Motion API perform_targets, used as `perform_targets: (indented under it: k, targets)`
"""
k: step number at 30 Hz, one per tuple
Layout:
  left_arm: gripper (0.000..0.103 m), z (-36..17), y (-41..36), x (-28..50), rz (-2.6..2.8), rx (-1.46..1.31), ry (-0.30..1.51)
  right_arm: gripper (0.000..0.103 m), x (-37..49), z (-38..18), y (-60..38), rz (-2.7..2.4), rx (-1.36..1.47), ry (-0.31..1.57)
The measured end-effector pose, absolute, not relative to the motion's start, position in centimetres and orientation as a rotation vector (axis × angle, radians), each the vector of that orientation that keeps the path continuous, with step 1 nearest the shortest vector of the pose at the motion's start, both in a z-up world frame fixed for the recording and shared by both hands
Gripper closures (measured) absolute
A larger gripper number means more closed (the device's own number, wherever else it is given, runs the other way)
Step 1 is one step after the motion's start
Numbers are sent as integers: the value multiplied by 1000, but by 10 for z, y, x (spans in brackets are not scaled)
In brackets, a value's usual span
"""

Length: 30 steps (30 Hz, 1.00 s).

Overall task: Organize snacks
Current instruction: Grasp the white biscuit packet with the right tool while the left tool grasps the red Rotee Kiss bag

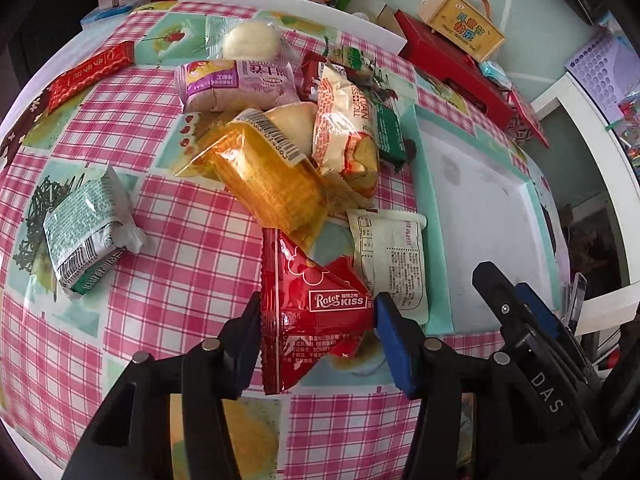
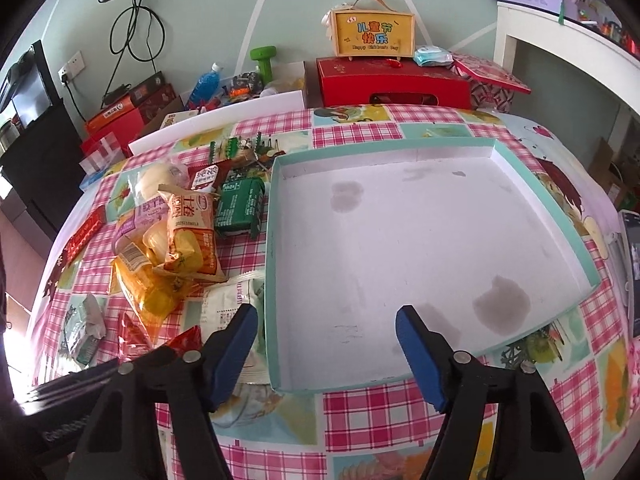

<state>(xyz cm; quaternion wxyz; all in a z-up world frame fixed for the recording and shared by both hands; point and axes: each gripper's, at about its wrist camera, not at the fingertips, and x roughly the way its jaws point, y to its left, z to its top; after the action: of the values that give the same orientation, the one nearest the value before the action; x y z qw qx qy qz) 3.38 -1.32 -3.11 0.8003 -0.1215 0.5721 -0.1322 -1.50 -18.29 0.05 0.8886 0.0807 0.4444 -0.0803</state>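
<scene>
My left gripper (image 1: 316, 316) is shut on a red Rater Kiss packet (image 1: 316, 304), its blue pads pressed on both sides. Beyond it lies a heap of snacks: an orange packet (image 1: 272, 176), a cream roll packet (image 1: 346, 128), a purple bread packet (image 1: 236, 84), a white packet (image 1: 390, 256), a green-white packet (image 1: 86, 232) and a red bar (image 1: 92, 70). The shallow teal-rimmed box (image 2: 400, 232) is empty. My right gripper (image 2: 326, 320) is open and empty over the box's near left corner. It also shows in the left wrist view (image 1: 508, 300).
The table has a pink checked cloth (image 1: 192, 280). Behind it stand a red gift box (image 2: 392, 82), a yellow carry case (image 2: 374, 34), a green dumbbell (image 2: 262, 60) and a blue bottle (image 2: 206, 82). A white shelf (image 2: 560, 36) is at the right.
</scene>
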Motion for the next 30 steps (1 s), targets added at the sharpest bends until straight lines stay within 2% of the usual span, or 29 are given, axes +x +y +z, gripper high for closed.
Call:
perform_targets:
  k: [15,30]
  targets:
    - [49,-25,45,26,-146,-383,1162,51,-5,-6,-137,24,80,934]
    - [49,-19,61,16,-53,-404,1133,51,11,-31,-104,90,-17,1024]
